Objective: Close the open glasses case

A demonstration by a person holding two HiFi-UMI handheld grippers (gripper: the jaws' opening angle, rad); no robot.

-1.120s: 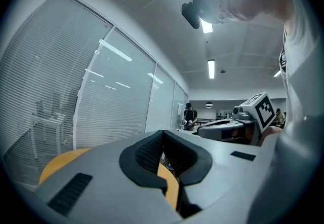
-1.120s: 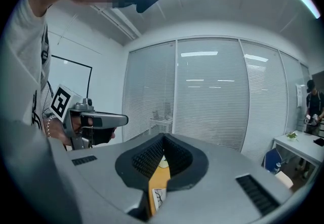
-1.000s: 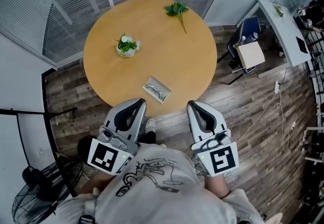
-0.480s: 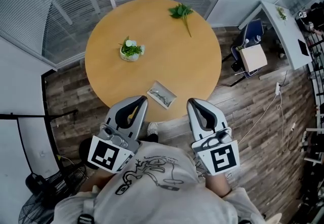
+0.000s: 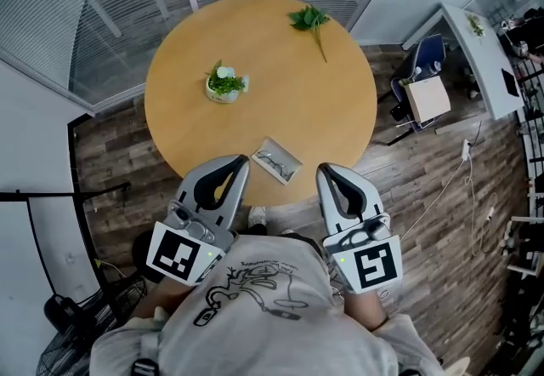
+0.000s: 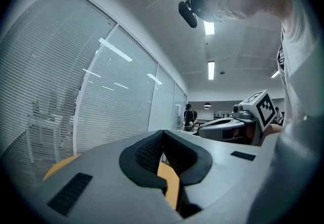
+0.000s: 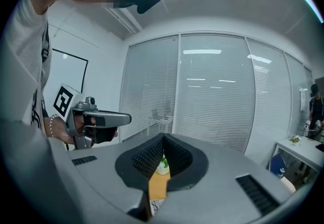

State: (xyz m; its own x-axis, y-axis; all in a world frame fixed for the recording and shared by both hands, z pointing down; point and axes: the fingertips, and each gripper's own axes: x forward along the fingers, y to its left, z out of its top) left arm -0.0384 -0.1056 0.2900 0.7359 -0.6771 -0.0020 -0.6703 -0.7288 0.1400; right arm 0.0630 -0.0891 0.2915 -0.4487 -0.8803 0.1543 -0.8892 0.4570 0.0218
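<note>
Seen whole only in the head view: open glasses case (image 5: 278, 161), lying near the front edge of the round table (image 5: 340, 111), just ahead of and between the left gripper (image 5: 240, 163) and right gripper (image 5: 326, 172); past the jaws in the left gripper view only a strip of that table, in the right gripper view the same plus the small plant pot (image 7: 162, 163). Long axis diagonal, far left to near right; hinge side not discernible. Both sets of jaws closed tip to tip, holding nothing.

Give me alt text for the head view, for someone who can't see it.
An open glasses case lies at the near edge of a round wooden table, just ahead of the left gripper and right gripper, both shut and empty. A small potted plant and a leafy sprig sit farther back.
</note>
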